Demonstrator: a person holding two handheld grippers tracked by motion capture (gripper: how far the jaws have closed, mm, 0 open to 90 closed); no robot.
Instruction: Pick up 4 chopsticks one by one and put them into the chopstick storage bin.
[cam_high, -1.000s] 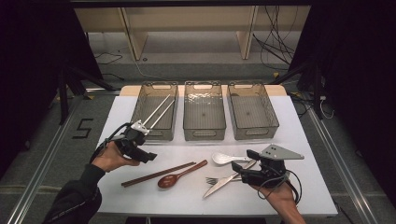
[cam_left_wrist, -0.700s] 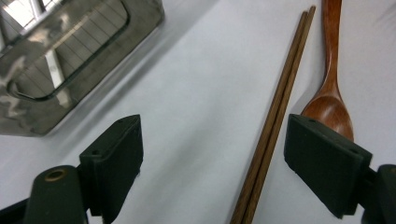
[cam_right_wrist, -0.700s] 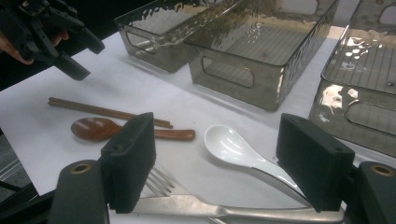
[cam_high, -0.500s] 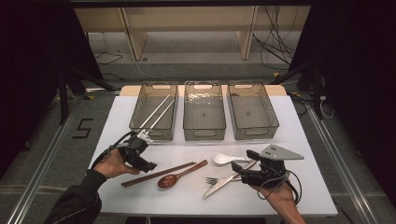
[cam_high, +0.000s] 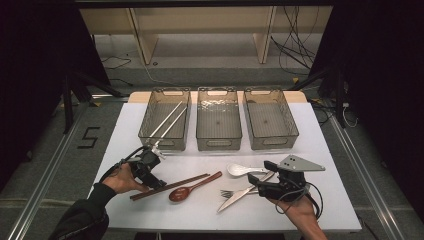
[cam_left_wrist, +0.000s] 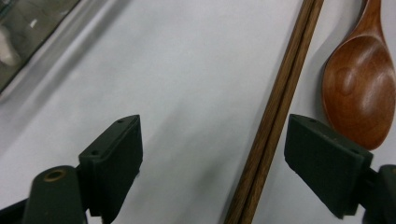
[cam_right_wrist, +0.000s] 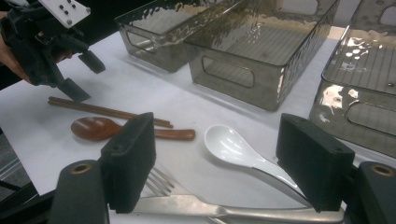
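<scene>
Since the earlier frames the left gripper (cam_high: 150, 172) has come back from the left bin (cam_high: 165, 120), where two metal chopsticks (cam_high: 167, 121) now lie, and dropped toward the near side of the counter (cam_high: 320, 150); the right gripper (cam_high: 270, 182) has not shifted.

The left jaws stand wide apart and hold nothing. In the left gripper view the wooden chopsticks (cam_left_wrist: 273, 116) run between them, close to the jaw on that view's right side and well away from the other. Their long axis runs roughly along the direction the gripper looks, so the jaws straddle the pair crosswise. The jaws need to shift a little toward the sticks to centre them before closing. From above, the chopsticks (cam_high: 170, 186) lie at a shallow diagonal, near end to the left, just under the left gripper, which is far the nearer of the two. The wooden spoon (cam_high: 192, 186) lies just beside them and could get nudged.

The right jaws are also wide open and empty, resting low over the fork (cam_high: 240, 192) and knife (cam_high: 245, 192), with the white spoon (cam_high: 242, 170) just beyond.

The counter is plain white and flat, so thin sticks leave little to get under. The middle bin (cam_high: 218, 118) and right bin (cam_high: 270, 118) are empty. Beyond is a dark room with a shelf frame and floor cables.
</scene>
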